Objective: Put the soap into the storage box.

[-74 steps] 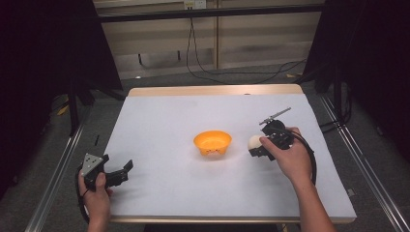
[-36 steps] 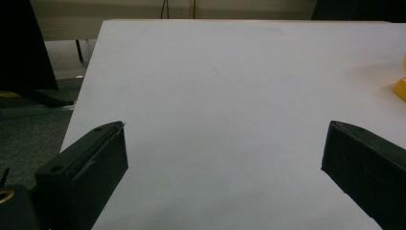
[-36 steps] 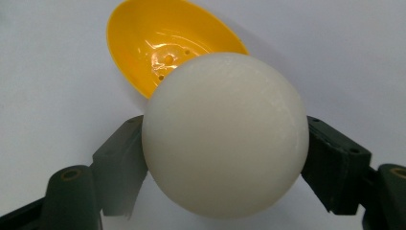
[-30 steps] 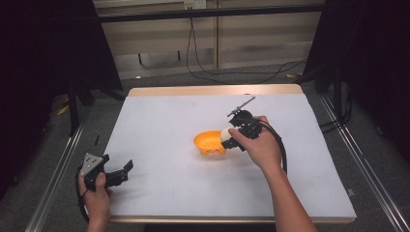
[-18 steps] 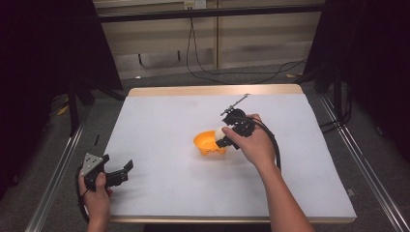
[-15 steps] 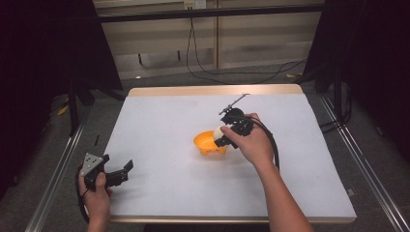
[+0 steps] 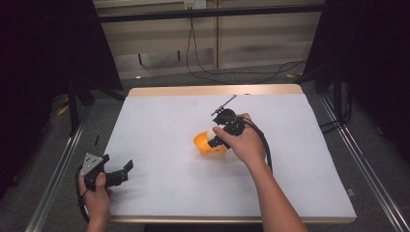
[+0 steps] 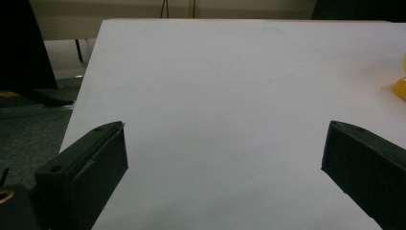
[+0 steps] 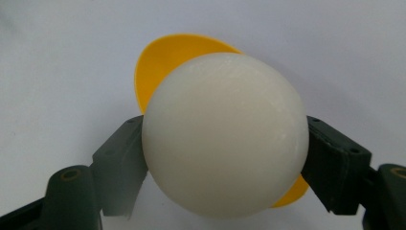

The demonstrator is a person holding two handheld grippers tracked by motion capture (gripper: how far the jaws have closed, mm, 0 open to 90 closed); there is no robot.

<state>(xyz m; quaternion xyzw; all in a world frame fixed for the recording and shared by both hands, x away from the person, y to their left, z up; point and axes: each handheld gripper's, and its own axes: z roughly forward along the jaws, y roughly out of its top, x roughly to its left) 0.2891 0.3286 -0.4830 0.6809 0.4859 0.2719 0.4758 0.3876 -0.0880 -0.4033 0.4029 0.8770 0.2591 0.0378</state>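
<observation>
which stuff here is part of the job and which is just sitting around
In the job:
- white ball, clamped in the right gripper
- orange bowl, directly under the ball

Just about:
- left gripper, open and idle near the table corner
- cables on the floor beyond
</observation>
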